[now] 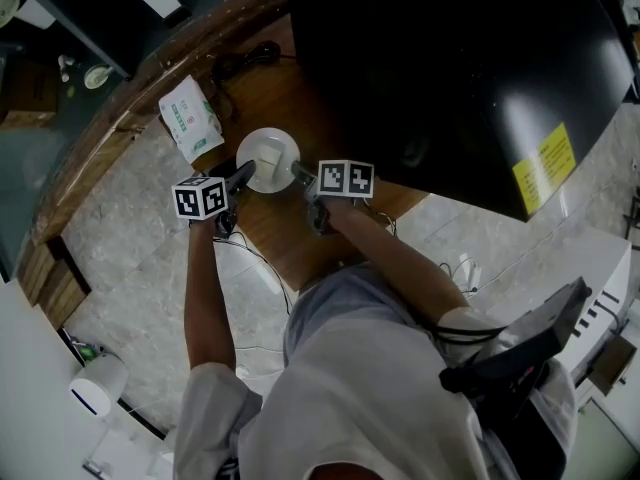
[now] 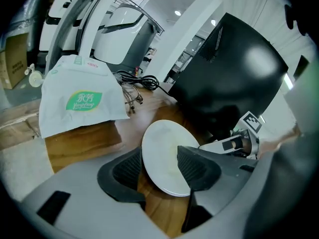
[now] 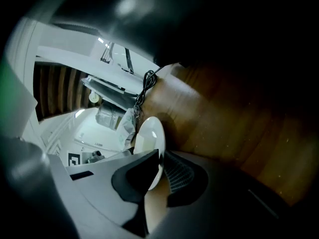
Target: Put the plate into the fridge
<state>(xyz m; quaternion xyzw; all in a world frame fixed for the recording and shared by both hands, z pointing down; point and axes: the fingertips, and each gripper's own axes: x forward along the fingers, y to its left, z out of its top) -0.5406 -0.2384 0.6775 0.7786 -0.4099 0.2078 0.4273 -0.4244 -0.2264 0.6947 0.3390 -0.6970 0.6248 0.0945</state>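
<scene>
Item 1. Plate: white, round, smooth and glazed, shallow with a low raised rim. It sits at the middle of the wooden counter, just in front of the fridge and outside it. Whether its underside touches the wood cannot be told

Item 2. Left gripper: grey moulded plastic body, black ribbed pads, a cube of black-and-white square markers on top. It sits at the plate's 8 o'clock. The jaws are clamped on the rim, one pad under the plate and one over its face

Item 3. Right gripper: same build and marker cube, at the plate's 4 o'clock. The jaws are drawn close together on the opposite rim, and the thin edge of the plate stands between the ribbed pads

Item 4. Counter: warm brown wood with a fine straight grain, satin finish and a curved outer edge

Item 5. Fridge: a large glossy black slab from 1 to 3 o'clock of the plate. It carries a rectangular yellow label

Item 6. Packet: soft white plastic, creased, with a green logo, on the counter at the plate's 10 o'clock, near but apart

Item 7. Cable: black and loosely coiled, at 12 o'clock, well apart

Item 8. Floor: grey veined stone tiles around the counter
</scene>
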